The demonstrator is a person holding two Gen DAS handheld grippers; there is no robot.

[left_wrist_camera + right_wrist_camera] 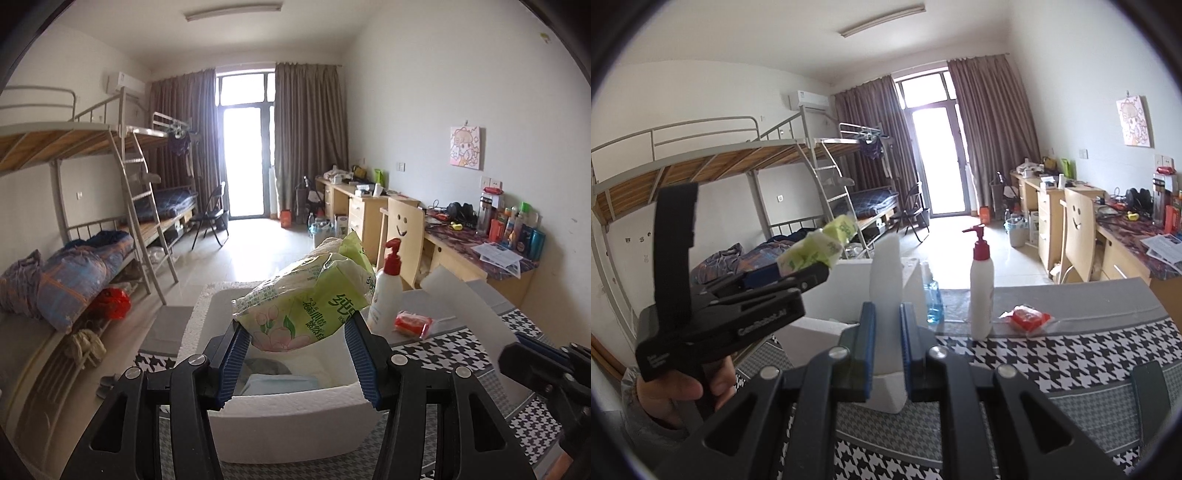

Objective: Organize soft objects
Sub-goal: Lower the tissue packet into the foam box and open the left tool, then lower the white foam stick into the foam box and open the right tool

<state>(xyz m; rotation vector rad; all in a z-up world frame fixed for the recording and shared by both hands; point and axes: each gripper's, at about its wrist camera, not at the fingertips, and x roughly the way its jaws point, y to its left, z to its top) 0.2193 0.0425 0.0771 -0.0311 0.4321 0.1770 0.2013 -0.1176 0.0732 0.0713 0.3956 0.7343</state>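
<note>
Left gripper [295,354] pinching tissue pack [306,299] over foam box [295,410] — right gripper [886,350] clamped on lid [884,266].
Pack looks light, squashy, slippery film — likely best gripped mid-body; lid stiff, crumbly.

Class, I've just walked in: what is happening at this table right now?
A person works two handheld grippers. The left gripper has its jaws shut on a green tissue pack, held above the open white foam box. The right gripper grips the foam lid, standing it upright. A lotion bottle and red packet sit on the checked cloth.
</note>
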